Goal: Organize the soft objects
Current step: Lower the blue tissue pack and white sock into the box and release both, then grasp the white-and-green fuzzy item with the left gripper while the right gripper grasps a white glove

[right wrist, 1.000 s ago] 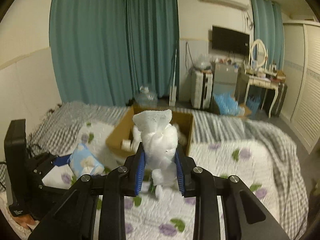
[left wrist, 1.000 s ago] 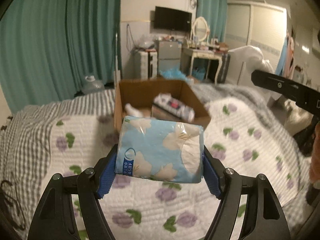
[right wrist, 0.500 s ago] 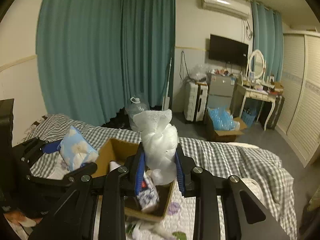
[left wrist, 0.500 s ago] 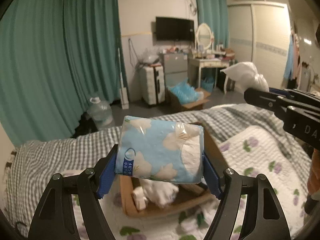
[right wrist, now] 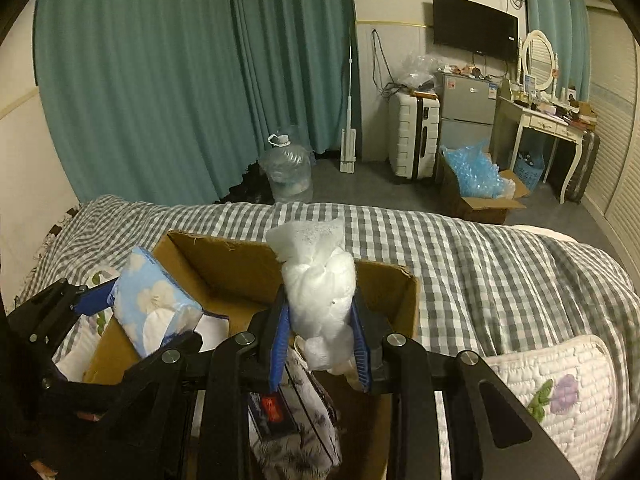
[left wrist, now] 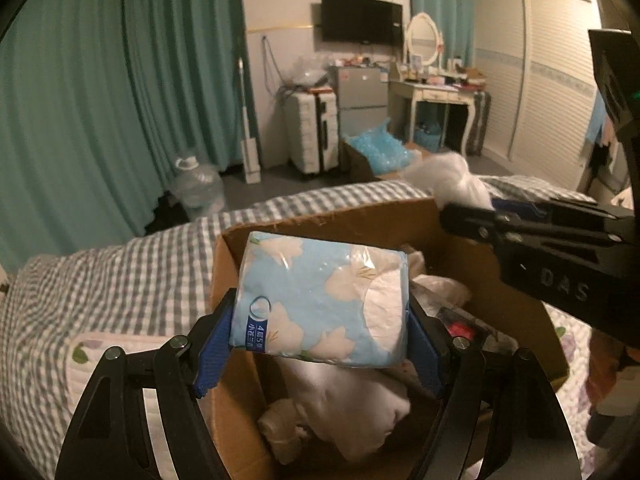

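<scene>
The left hand-held gripper [left wrist: 320, 344] is clamping a blue tissue pack [left wrist: 320, 300] printed with white flowers, its blue pads [left wrist: 214, 344] pressing in on both short ends. The pack is hanging just above the open cardboard box [left wrist: 496, 304], which is sitting directly ahead of and below the fingers on the checked bed cover [left wrist: 120, 272]. The pack is covering the middle of the box, so much of what lies beneath it is hidden; pale crumpled soft things [left wrist: 352, 408] are showing under it, but their edges are blurring together and it is hard to tell where one ends and the next begins. A dark item with a red mark [left wrist: 460, 326] is peeking out just past the right pad, too small to identify.

The right hand-held gripper [right wrist: 320, 344] is squeezing a white plastic-wrapped bundle [right wrist: 320, 292] between its fingers, the knotted top sticking up above them. The bundle is poised over the near part of the same box [right wrist: 240, 268], blocking part of the far wall. Below the fingers a grey floral-patterned pack [right wrist: 296, 428] is lying in the box, its lower end cut off by the gripper body. To the left of this gripper, the tissue pack [right wrist: 156, 300] is hanging over the box's left side. A quilted pillow [right wrist: 560, 384] is lying to the right, partly out of frame.
</scene>
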